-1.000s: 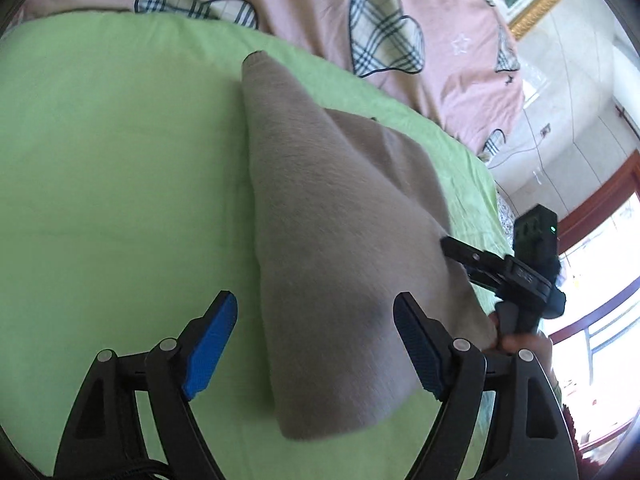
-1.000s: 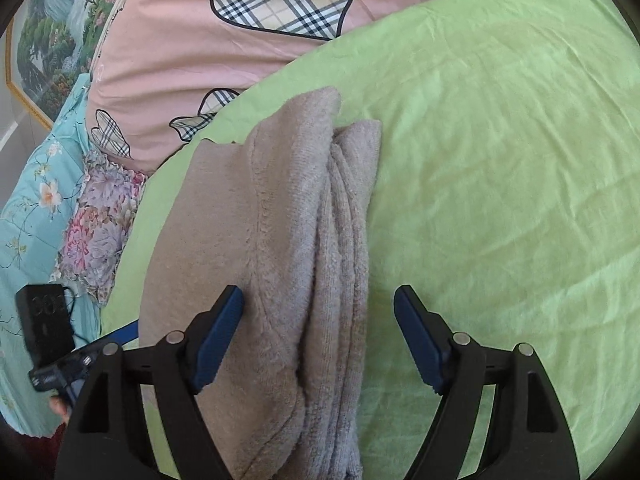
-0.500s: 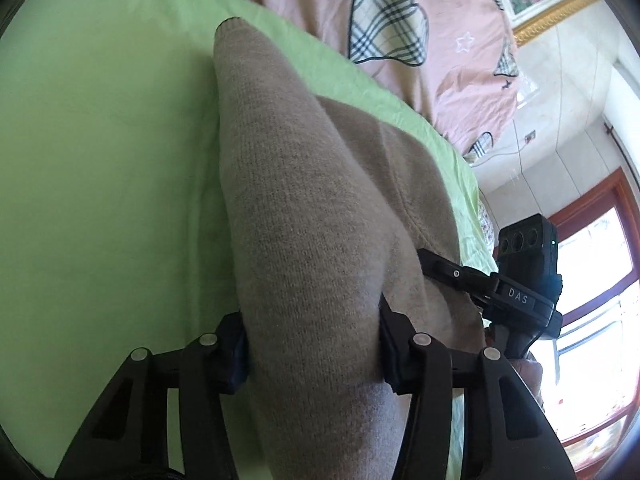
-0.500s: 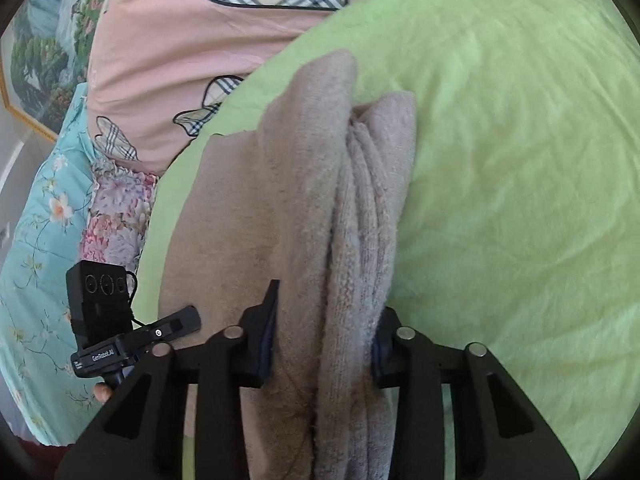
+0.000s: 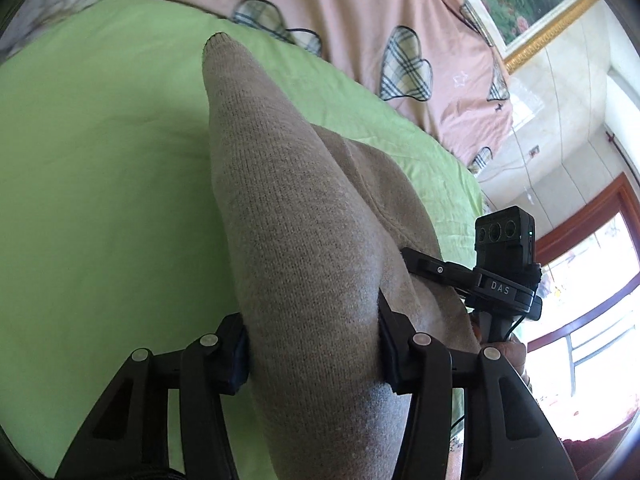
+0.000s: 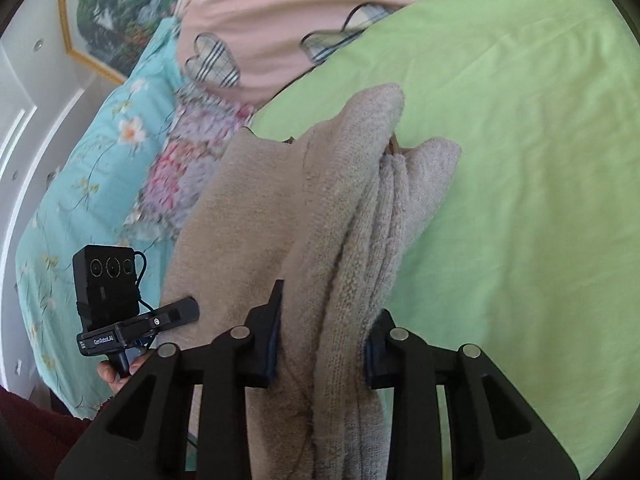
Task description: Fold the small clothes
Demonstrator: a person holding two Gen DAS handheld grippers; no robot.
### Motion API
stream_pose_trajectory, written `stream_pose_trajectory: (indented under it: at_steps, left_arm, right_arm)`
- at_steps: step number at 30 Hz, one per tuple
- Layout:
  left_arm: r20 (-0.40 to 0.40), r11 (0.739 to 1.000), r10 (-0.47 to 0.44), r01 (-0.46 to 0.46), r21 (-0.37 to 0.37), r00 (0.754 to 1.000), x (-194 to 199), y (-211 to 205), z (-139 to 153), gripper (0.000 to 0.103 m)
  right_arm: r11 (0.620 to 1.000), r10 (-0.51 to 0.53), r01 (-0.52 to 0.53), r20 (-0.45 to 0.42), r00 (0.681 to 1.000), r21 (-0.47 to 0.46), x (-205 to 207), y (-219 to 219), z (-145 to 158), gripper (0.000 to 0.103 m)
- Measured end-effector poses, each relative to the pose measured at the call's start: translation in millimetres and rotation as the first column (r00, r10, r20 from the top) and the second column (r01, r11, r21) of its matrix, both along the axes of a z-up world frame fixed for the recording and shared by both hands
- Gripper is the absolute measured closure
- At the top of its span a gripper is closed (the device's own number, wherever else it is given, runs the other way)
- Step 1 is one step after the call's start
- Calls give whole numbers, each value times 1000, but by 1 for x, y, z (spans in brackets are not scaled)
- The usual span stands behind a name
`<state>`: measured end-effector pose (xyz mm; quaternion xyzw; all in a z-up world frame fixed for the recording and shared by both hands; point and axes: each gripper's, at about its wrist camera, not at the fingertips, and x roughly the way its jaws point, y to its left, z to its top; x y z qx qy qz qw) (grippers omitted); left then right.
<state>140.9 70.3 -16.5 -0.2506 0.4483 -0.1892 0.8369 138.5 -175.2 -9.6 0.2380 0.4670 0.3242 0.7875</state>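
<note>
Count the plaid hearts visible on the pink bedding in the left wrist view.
5 at least: one heart in full mid-sheet, one by the green sheet's edge, one at the pink bedding's right edge, one low, one near the painting. More may be hidden.

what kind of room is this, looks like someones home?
Most likely a bedroom in a home. The beige knit garment lies on a bed with a green sheet, a pink quilt with plaid hearts behind it, a floral pillow and a framed landscape picture.
</note>
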Motion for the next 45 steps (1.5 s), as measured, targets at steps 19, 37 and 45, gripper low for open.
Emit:
stream_pose_trajectory:
  at_steps: [19, 37, 45]
  left_arm:
    - [-57, 967, 232, -237, -91, 971, -9, 62, -26, 39]
    - [-103, 966, 254, -247, 74, 962, 98, 75, -50, 77]
    - [-45, 952, 279, -271, 143, 959, 86, 77, -18, 74]
  right_arm:
    - [970, -95, 118, 117, 989, -212, -8, 40, 34, 56]
    - [921, -8, 33, 64, 998, -389, 32, 66, 4, 95]
    - [945, -83, 99, 63, 994, -312, 14, 47, 14, 88]
